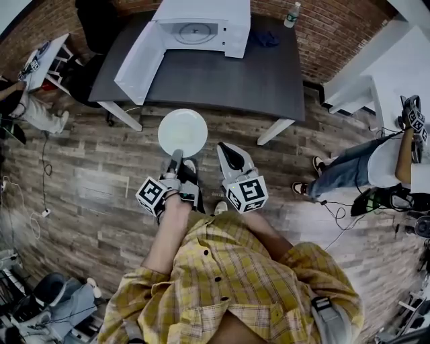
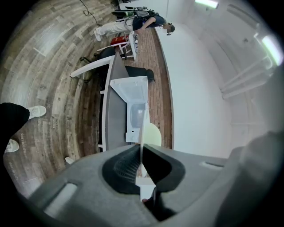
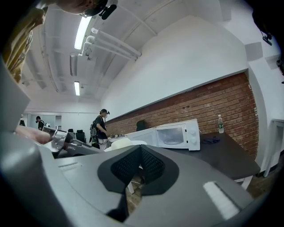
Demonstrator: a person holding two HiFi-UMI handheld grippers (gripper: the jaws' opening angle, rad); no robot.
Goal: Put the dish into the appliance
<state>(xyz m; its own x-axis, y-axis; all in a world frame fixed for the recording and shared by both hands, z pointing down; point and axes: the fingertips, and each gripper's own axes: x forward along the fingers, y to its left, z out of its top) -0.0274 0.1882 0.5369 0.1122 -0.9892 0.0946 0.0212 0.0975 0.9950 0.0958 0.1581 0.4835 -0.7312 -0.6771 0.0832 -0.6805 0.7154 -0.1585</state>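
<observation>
A round white dish (image 1: 183,132) hangs over the wood floor in front of the dark table (image 1: 269,80). My left gripper (image 1: 176,158) is shut on its near rim. In the left gripper view the dish (image 2: 143,128) shows edge-on, pinched between the jaws of the left gripper (image 2: 141,149). A white microwave (image 1: 201,27) stands at the table's far side with its door (image 1: 140,62) swung open to the left; it also shows as the microwave (image 2: 135,108) and the microwave (image 3: 175,135). My right gripper (image 1: 232,156) is beside the dish, shut and empty, as the right gripper (image 3: 141,150) confirms.
A water bottle (image 1: 291,15) and a blue cloth (image 1: 265,38) lie on the table to the right of the microwave. A white table (image 1: 396,67) stands at the right. One person (image 1: 366,168) sits at the right, another person (image 1: 37,111) at the left.
</observation>
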